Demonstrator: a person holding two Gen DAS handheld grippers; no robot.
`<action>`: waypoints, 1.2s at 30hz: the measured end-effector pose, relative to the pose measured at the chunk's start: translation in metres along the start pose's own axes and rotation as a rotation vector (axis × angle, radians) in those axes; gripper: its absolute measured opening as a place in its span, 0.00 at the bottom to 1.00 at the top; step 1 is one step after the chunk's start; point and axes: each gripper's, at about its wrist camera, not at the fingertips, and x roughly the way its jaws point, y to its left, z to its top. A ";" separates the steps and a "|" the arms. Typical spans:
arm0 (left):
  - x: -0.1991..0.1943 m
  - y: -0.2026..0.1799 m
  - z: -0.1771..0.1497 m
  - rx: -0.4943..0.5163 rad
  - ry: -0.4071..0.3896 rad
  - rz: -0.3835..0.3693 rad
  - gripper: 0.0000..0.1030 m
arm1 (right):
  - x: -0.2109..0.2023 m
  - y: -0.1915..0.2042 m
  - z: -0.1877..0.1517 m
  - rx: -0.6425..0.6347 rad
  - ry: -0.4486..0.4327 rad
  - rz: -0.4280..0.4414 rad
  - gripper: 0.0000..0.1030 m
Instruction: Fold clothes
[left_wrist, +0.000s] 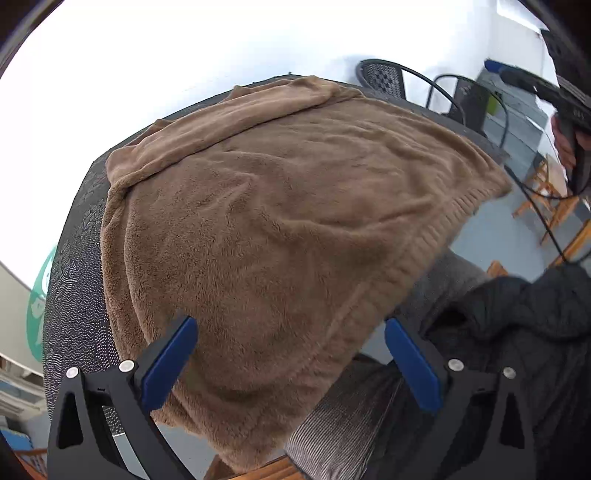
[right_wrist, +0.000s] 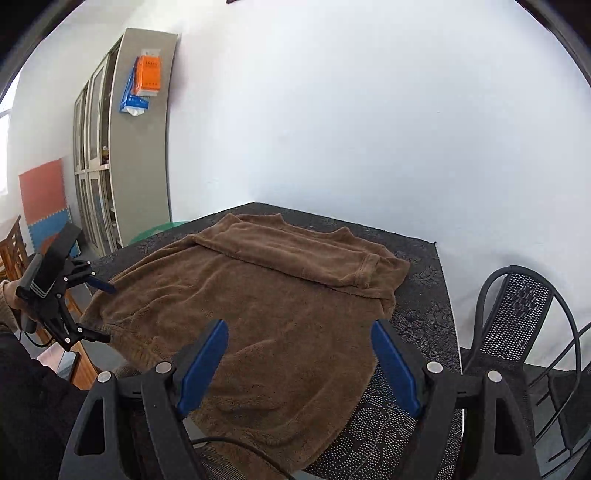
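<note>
A brown fleece sweater (right_wrist: 273, 306) lies flat on a table covered with a dark patterned cloth (right_wrist: 424, 291). Both sleeves are folded across its chest near the collar. In the left wrist view the sweater (left_wrist: 280, 221) fills the middle, and its ribbed hem hangs off the near table edge. My left gripper (left_wrist: 290, 323) hovers open above the hem corner with nothing between its blue pads. From the right wrist view, the left gripper (right_wrist: 105, 312) sits open at the sweater's left edge. My right gripper (right_wrist: 299, 325) is open above the hem's right part and holds nothing.
A black mesh chair (right_wrist: 517, 314) stands at the table's right side. A grey cabinet (right_wrist: 140, 147) and foam mats (right_wrist: 44, 199) line the left wall. Wooden furniture (left_wrist: 554, 206) stands on the floor. A person's dark-clothed lap (left_wrist: 517, 332) is close to the near edge.
</note>
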 end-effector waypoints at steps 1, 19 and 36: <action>-0.002 -0.002 -0.004 0.022 0.007 0.009 0.99 | -0.004 -0.003 -0.003 0.015 0.001 -0.006 0.79; 0.001 0.013 -0.085 -0.136 -0.006 0.182 0.99 | 0.034 0.021 -0.052 0.039 0.128 0.122 0.79; -0.019 0.025 -0.080 -0.384 -0.183 0.182 0.18 | 0.028 0.032 -0.055 0.037 0.095 0.092 0.72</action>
